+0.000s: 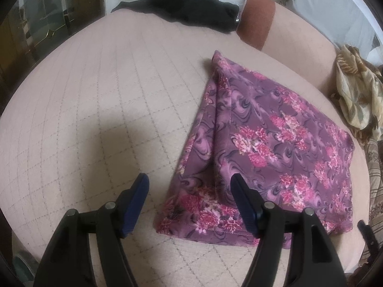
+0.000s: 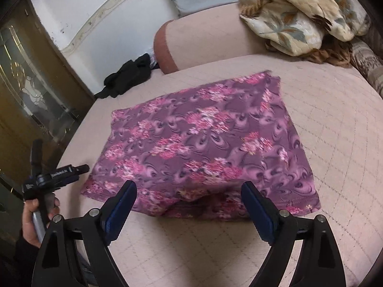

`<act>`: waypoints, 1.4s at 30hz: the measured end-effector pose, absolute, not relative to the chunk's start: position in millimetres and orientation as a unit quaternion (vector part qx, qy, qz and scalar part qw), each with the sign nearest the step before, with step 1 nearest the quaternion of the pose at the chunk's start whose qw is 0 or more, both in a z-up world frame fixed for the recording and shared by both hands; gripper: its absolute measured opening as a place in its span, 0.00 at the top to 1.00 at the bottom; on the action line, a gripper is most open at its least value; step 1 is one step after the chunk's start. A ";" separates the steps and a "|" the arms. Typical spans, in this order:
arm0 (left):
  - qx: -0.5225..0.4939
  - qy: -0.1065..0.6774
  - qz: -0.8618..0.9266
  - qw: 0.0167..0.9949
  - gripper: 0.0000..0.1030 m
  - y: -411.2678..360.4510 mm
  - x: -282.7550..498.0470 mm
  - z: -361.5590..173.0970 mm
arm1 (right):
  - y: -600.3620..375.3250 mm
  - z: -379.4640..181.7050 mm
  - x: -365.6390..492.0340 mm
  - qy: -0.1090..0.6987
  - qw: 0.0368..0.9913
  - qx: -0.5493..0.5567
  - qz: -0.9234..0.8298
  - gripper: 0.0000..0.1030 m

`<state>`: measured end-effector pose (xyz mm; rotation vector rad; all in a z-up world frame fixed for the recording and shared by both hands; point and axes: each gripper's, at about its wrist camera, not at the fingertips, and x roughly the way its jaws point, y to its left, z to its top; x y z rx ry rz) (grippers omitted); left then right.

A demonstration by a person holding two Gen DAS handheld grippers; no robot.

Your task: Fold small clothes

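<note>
A purple garment with pink flowers (image 1: 275, 143) lies folded flat on the pink quilted couch seat (image 1: 95, 107). It also shows in the right wrist view (image 2: 203, 143). My left gripper (image 1: 190, 184) is open and empty, just above the garment's near left corner. My right gripper (image 2: 189, 191) is open and empty, hovering at the garment's near edge. The left gripper (image 2: 59, 174) also shows at the left of the right wrist view, held in a hand beside the garment. A tip of the right gripper (image 1: 366, 234) shows at the right edge of the left wrist view.
A black cloth (image 1: 186, 7) lies at the far end of the seat, next to a rust-coloured armrest (image 1: 256, 19). A crumpled beige floral blanket (image 2: 299, 12) sits on the couch back. A glass-fronted wooden cabinet (image 2: 28, 95) stands beside the couch.
</note>
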<state>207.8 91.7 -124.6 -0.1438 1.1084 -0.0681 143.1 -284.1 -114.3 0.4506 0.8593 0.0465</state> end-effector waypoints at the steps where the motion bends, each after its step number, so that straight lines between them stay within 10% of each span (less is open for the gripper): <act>1: -0.063 0.526 -0.030 0.848 0.32 89.8 208.6 -125.9 | -287.6 -122.4 139.3 0.410 0.883 0.226 0.019 0.11; 42: -0.025 0.536 -0.011 0.844 0.32 69.7 212.2 -136.5 | -298.6 -153.5 140.3 0.427 0.869 0.252 0.011 0.11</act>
